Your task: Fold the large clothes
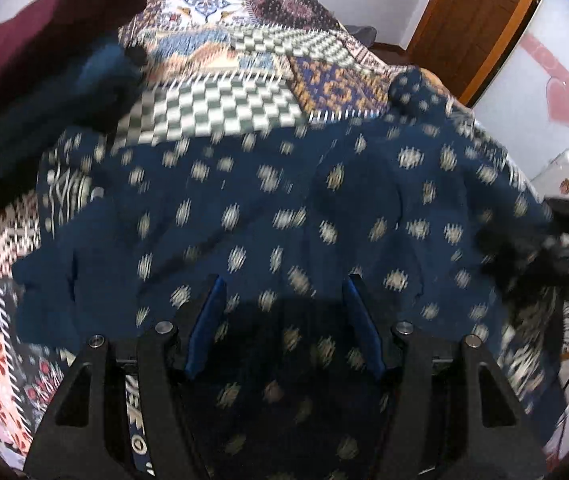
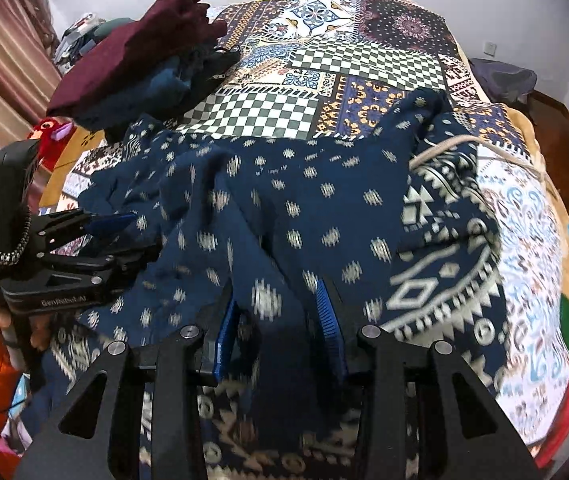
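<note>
Navy cloth with pale motifs, a large printed garment point(image 1: 268, 208), lies spread and rumpled across the patchwork bedspread point(image 1: 220, 108), seemingly laid out flat so it can be folded. From the left wrist view, the left gripper point(image 1: 282, 280) points steeply down at the garment's near part, its blue pads well apart with only loose fabric showing between them; nothing looks pinched, though blur hides whether the tips touch cloth. A maroon and blue pile of clothes point(image 1: 36, 64) sits off to the far left, probably set aside. From the right wrist view, the right gripper point(image 2: 278, 286) stands partly open over a raised ridge of the same garment point(image 2: 324, 184); the fold rises between the pads, but they do not visibly clamp it. The bordered hem point(image 2: 440, 248) lies to the right.
</note>
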Tool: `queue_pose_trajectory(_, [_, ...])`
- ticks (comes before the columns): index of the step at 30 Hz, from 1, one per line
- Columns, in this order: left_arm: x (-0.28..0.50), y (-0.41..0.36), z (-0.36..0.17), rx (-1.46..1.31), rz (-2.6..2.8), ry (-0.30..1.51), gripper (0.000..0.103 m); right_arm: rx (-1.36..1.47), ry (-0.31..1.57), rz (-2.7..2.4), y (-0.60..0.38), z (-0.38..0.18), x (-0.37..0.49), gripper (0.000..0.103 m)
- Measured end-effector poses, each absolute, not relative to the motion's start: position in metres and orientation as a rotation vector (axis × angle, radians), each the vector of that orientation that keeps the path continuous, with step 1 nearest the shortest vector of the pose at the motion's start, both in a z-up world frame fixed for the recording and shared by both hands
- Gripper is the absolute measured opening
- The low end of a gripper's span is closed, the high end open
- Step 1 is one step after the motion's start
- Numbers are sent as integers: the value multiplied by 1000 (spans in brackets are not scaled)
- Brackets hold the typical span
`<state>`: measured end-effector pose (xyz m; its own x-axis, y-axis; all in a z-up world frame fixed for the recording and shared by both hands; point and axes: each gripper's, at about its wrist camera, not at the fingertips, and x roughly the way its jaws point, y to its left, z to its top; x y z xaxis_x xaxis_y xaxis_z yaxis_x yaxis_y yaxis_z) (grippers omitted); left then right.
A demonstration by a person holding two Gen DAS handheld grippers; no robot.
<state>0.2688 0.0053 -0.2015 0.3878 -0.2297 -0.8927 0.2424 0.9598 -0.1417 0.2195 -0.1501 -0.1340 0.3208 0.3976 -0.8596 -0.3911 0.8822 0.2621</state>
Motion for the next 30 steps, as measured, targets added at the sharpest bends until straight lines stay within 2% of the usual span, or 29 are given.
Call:
queue_pose_trajectory(10, [220, 31, -180, 25, -277, 1070, 70, -20, 1097, 472, -164, -111, 197, 38])
queue_pose_trajectory(15, [210, 57, -159, -4, -207, 1026, 70, 8, 1035, 447, -175, -90, 201, 39])
queue_pose_trajectory(19, [210, 85, -142, -58, -124, 975, 71, 33, 968, 407, -186, -72, 208, 58])
queue_pose_trajectory(23, [218, 123, -132, -155, -24, 932, 81, 51, 918, 362, -200, -60, 221, 60])
queue_pose_trajectory(30, [236, 170, -156, -342, 11, 978, 82, 179, 964, 293, -229, -79, 252, 61])
